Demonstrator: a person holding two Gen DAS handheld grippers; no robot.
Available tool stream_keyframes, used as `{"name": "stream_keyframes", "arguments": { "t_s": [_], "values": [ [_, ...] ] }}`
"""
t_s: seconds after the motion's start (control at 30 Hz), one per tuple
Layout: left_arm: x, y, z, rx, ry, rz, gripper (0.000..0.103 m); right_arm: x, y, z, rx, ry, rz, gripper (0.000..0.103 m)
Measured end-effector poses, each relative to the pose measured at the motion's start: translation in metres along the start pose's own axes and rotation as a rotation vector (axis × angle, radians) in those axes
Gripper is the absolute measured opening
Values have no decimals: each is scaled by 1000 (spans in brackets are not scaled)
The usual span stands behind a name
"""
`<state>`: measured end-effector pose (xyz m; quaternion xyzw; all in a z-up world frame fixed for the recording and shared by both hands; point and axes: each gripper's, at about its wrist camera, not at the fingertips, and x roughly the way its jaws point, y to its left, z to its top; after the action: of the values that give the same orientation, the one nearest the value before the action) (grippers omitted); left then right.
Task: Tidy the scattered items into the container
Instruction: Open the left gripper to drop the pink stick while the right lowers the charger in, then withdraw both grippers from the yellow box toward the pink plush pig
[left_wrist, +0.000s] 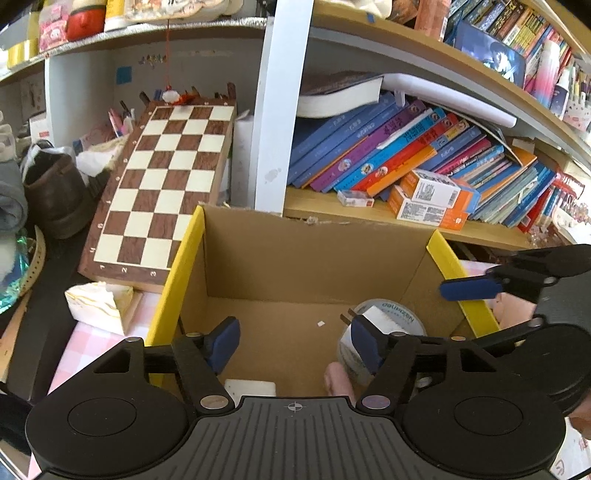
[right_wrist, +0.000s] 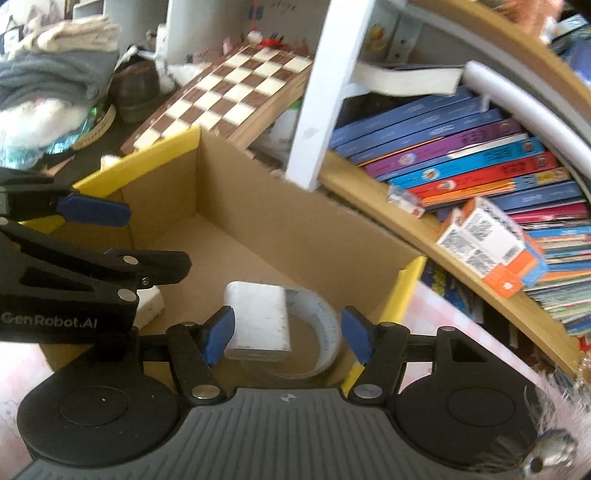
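Observation:
A cardboard box (left_wrist: 314, 254) with yellow-edged flaps stands open in front of both grippers. On its floor at the right lies a roll of clear tape (left_wrist: 400, 319), and a white plug adapter (left_wrist: 376, 316) rests on the roll. A flat white item (left_wrist: 251, 387) and a pink object (left_wrist: 338, 380) lie near the front wall. My left gripper (left_wrist: 293, 345) hangs open over the box floor with nothing between its pads. My right gripper (right_wrist: 288, 336) is open above the box (right_wrist: 295, 225). The adapter (right_wrist: 258, 321) and tape roll (right_wrist: 325, 332) sit below it, between its fingers, ungripped.
A chessboard (left_wrist: 162, 184) leans behind the box at the left. Shelves with slanted books (left_wrist: 406, 147) and orange cartons (left_wrist: 428, 199) rise behind and to the right. A tissue pack (left_wrist: 98, 304) lies left of the box on a pink checked cloth (left_wrist: 85, 350). A brown shoe (left_wrist: 55, 192) sits further left.

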<state>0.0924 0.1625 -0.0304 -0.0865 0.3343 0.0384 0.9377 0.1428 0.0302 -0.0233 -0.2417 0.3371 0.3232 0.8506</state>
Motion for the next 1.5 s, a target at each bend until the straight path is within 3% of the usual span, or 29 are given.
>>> {"name": "stream_keyframes", "arguments": {
  "t_s": [0.53, 1.03, 1.5],
  "values": [
    [-42, -33, -4, 71, -53, -34, 71, -80, -27, -34, 160, -109, -99, 66],
    [-66, -79, -23, 173, -42, -101, 74, -110, -49, -101, 319, -62, -177, 72],
    [-76, -112, -37, 220, -22, -116, 74, -124, -68, -136, 406, -57, -210, 79]
  ]
}}
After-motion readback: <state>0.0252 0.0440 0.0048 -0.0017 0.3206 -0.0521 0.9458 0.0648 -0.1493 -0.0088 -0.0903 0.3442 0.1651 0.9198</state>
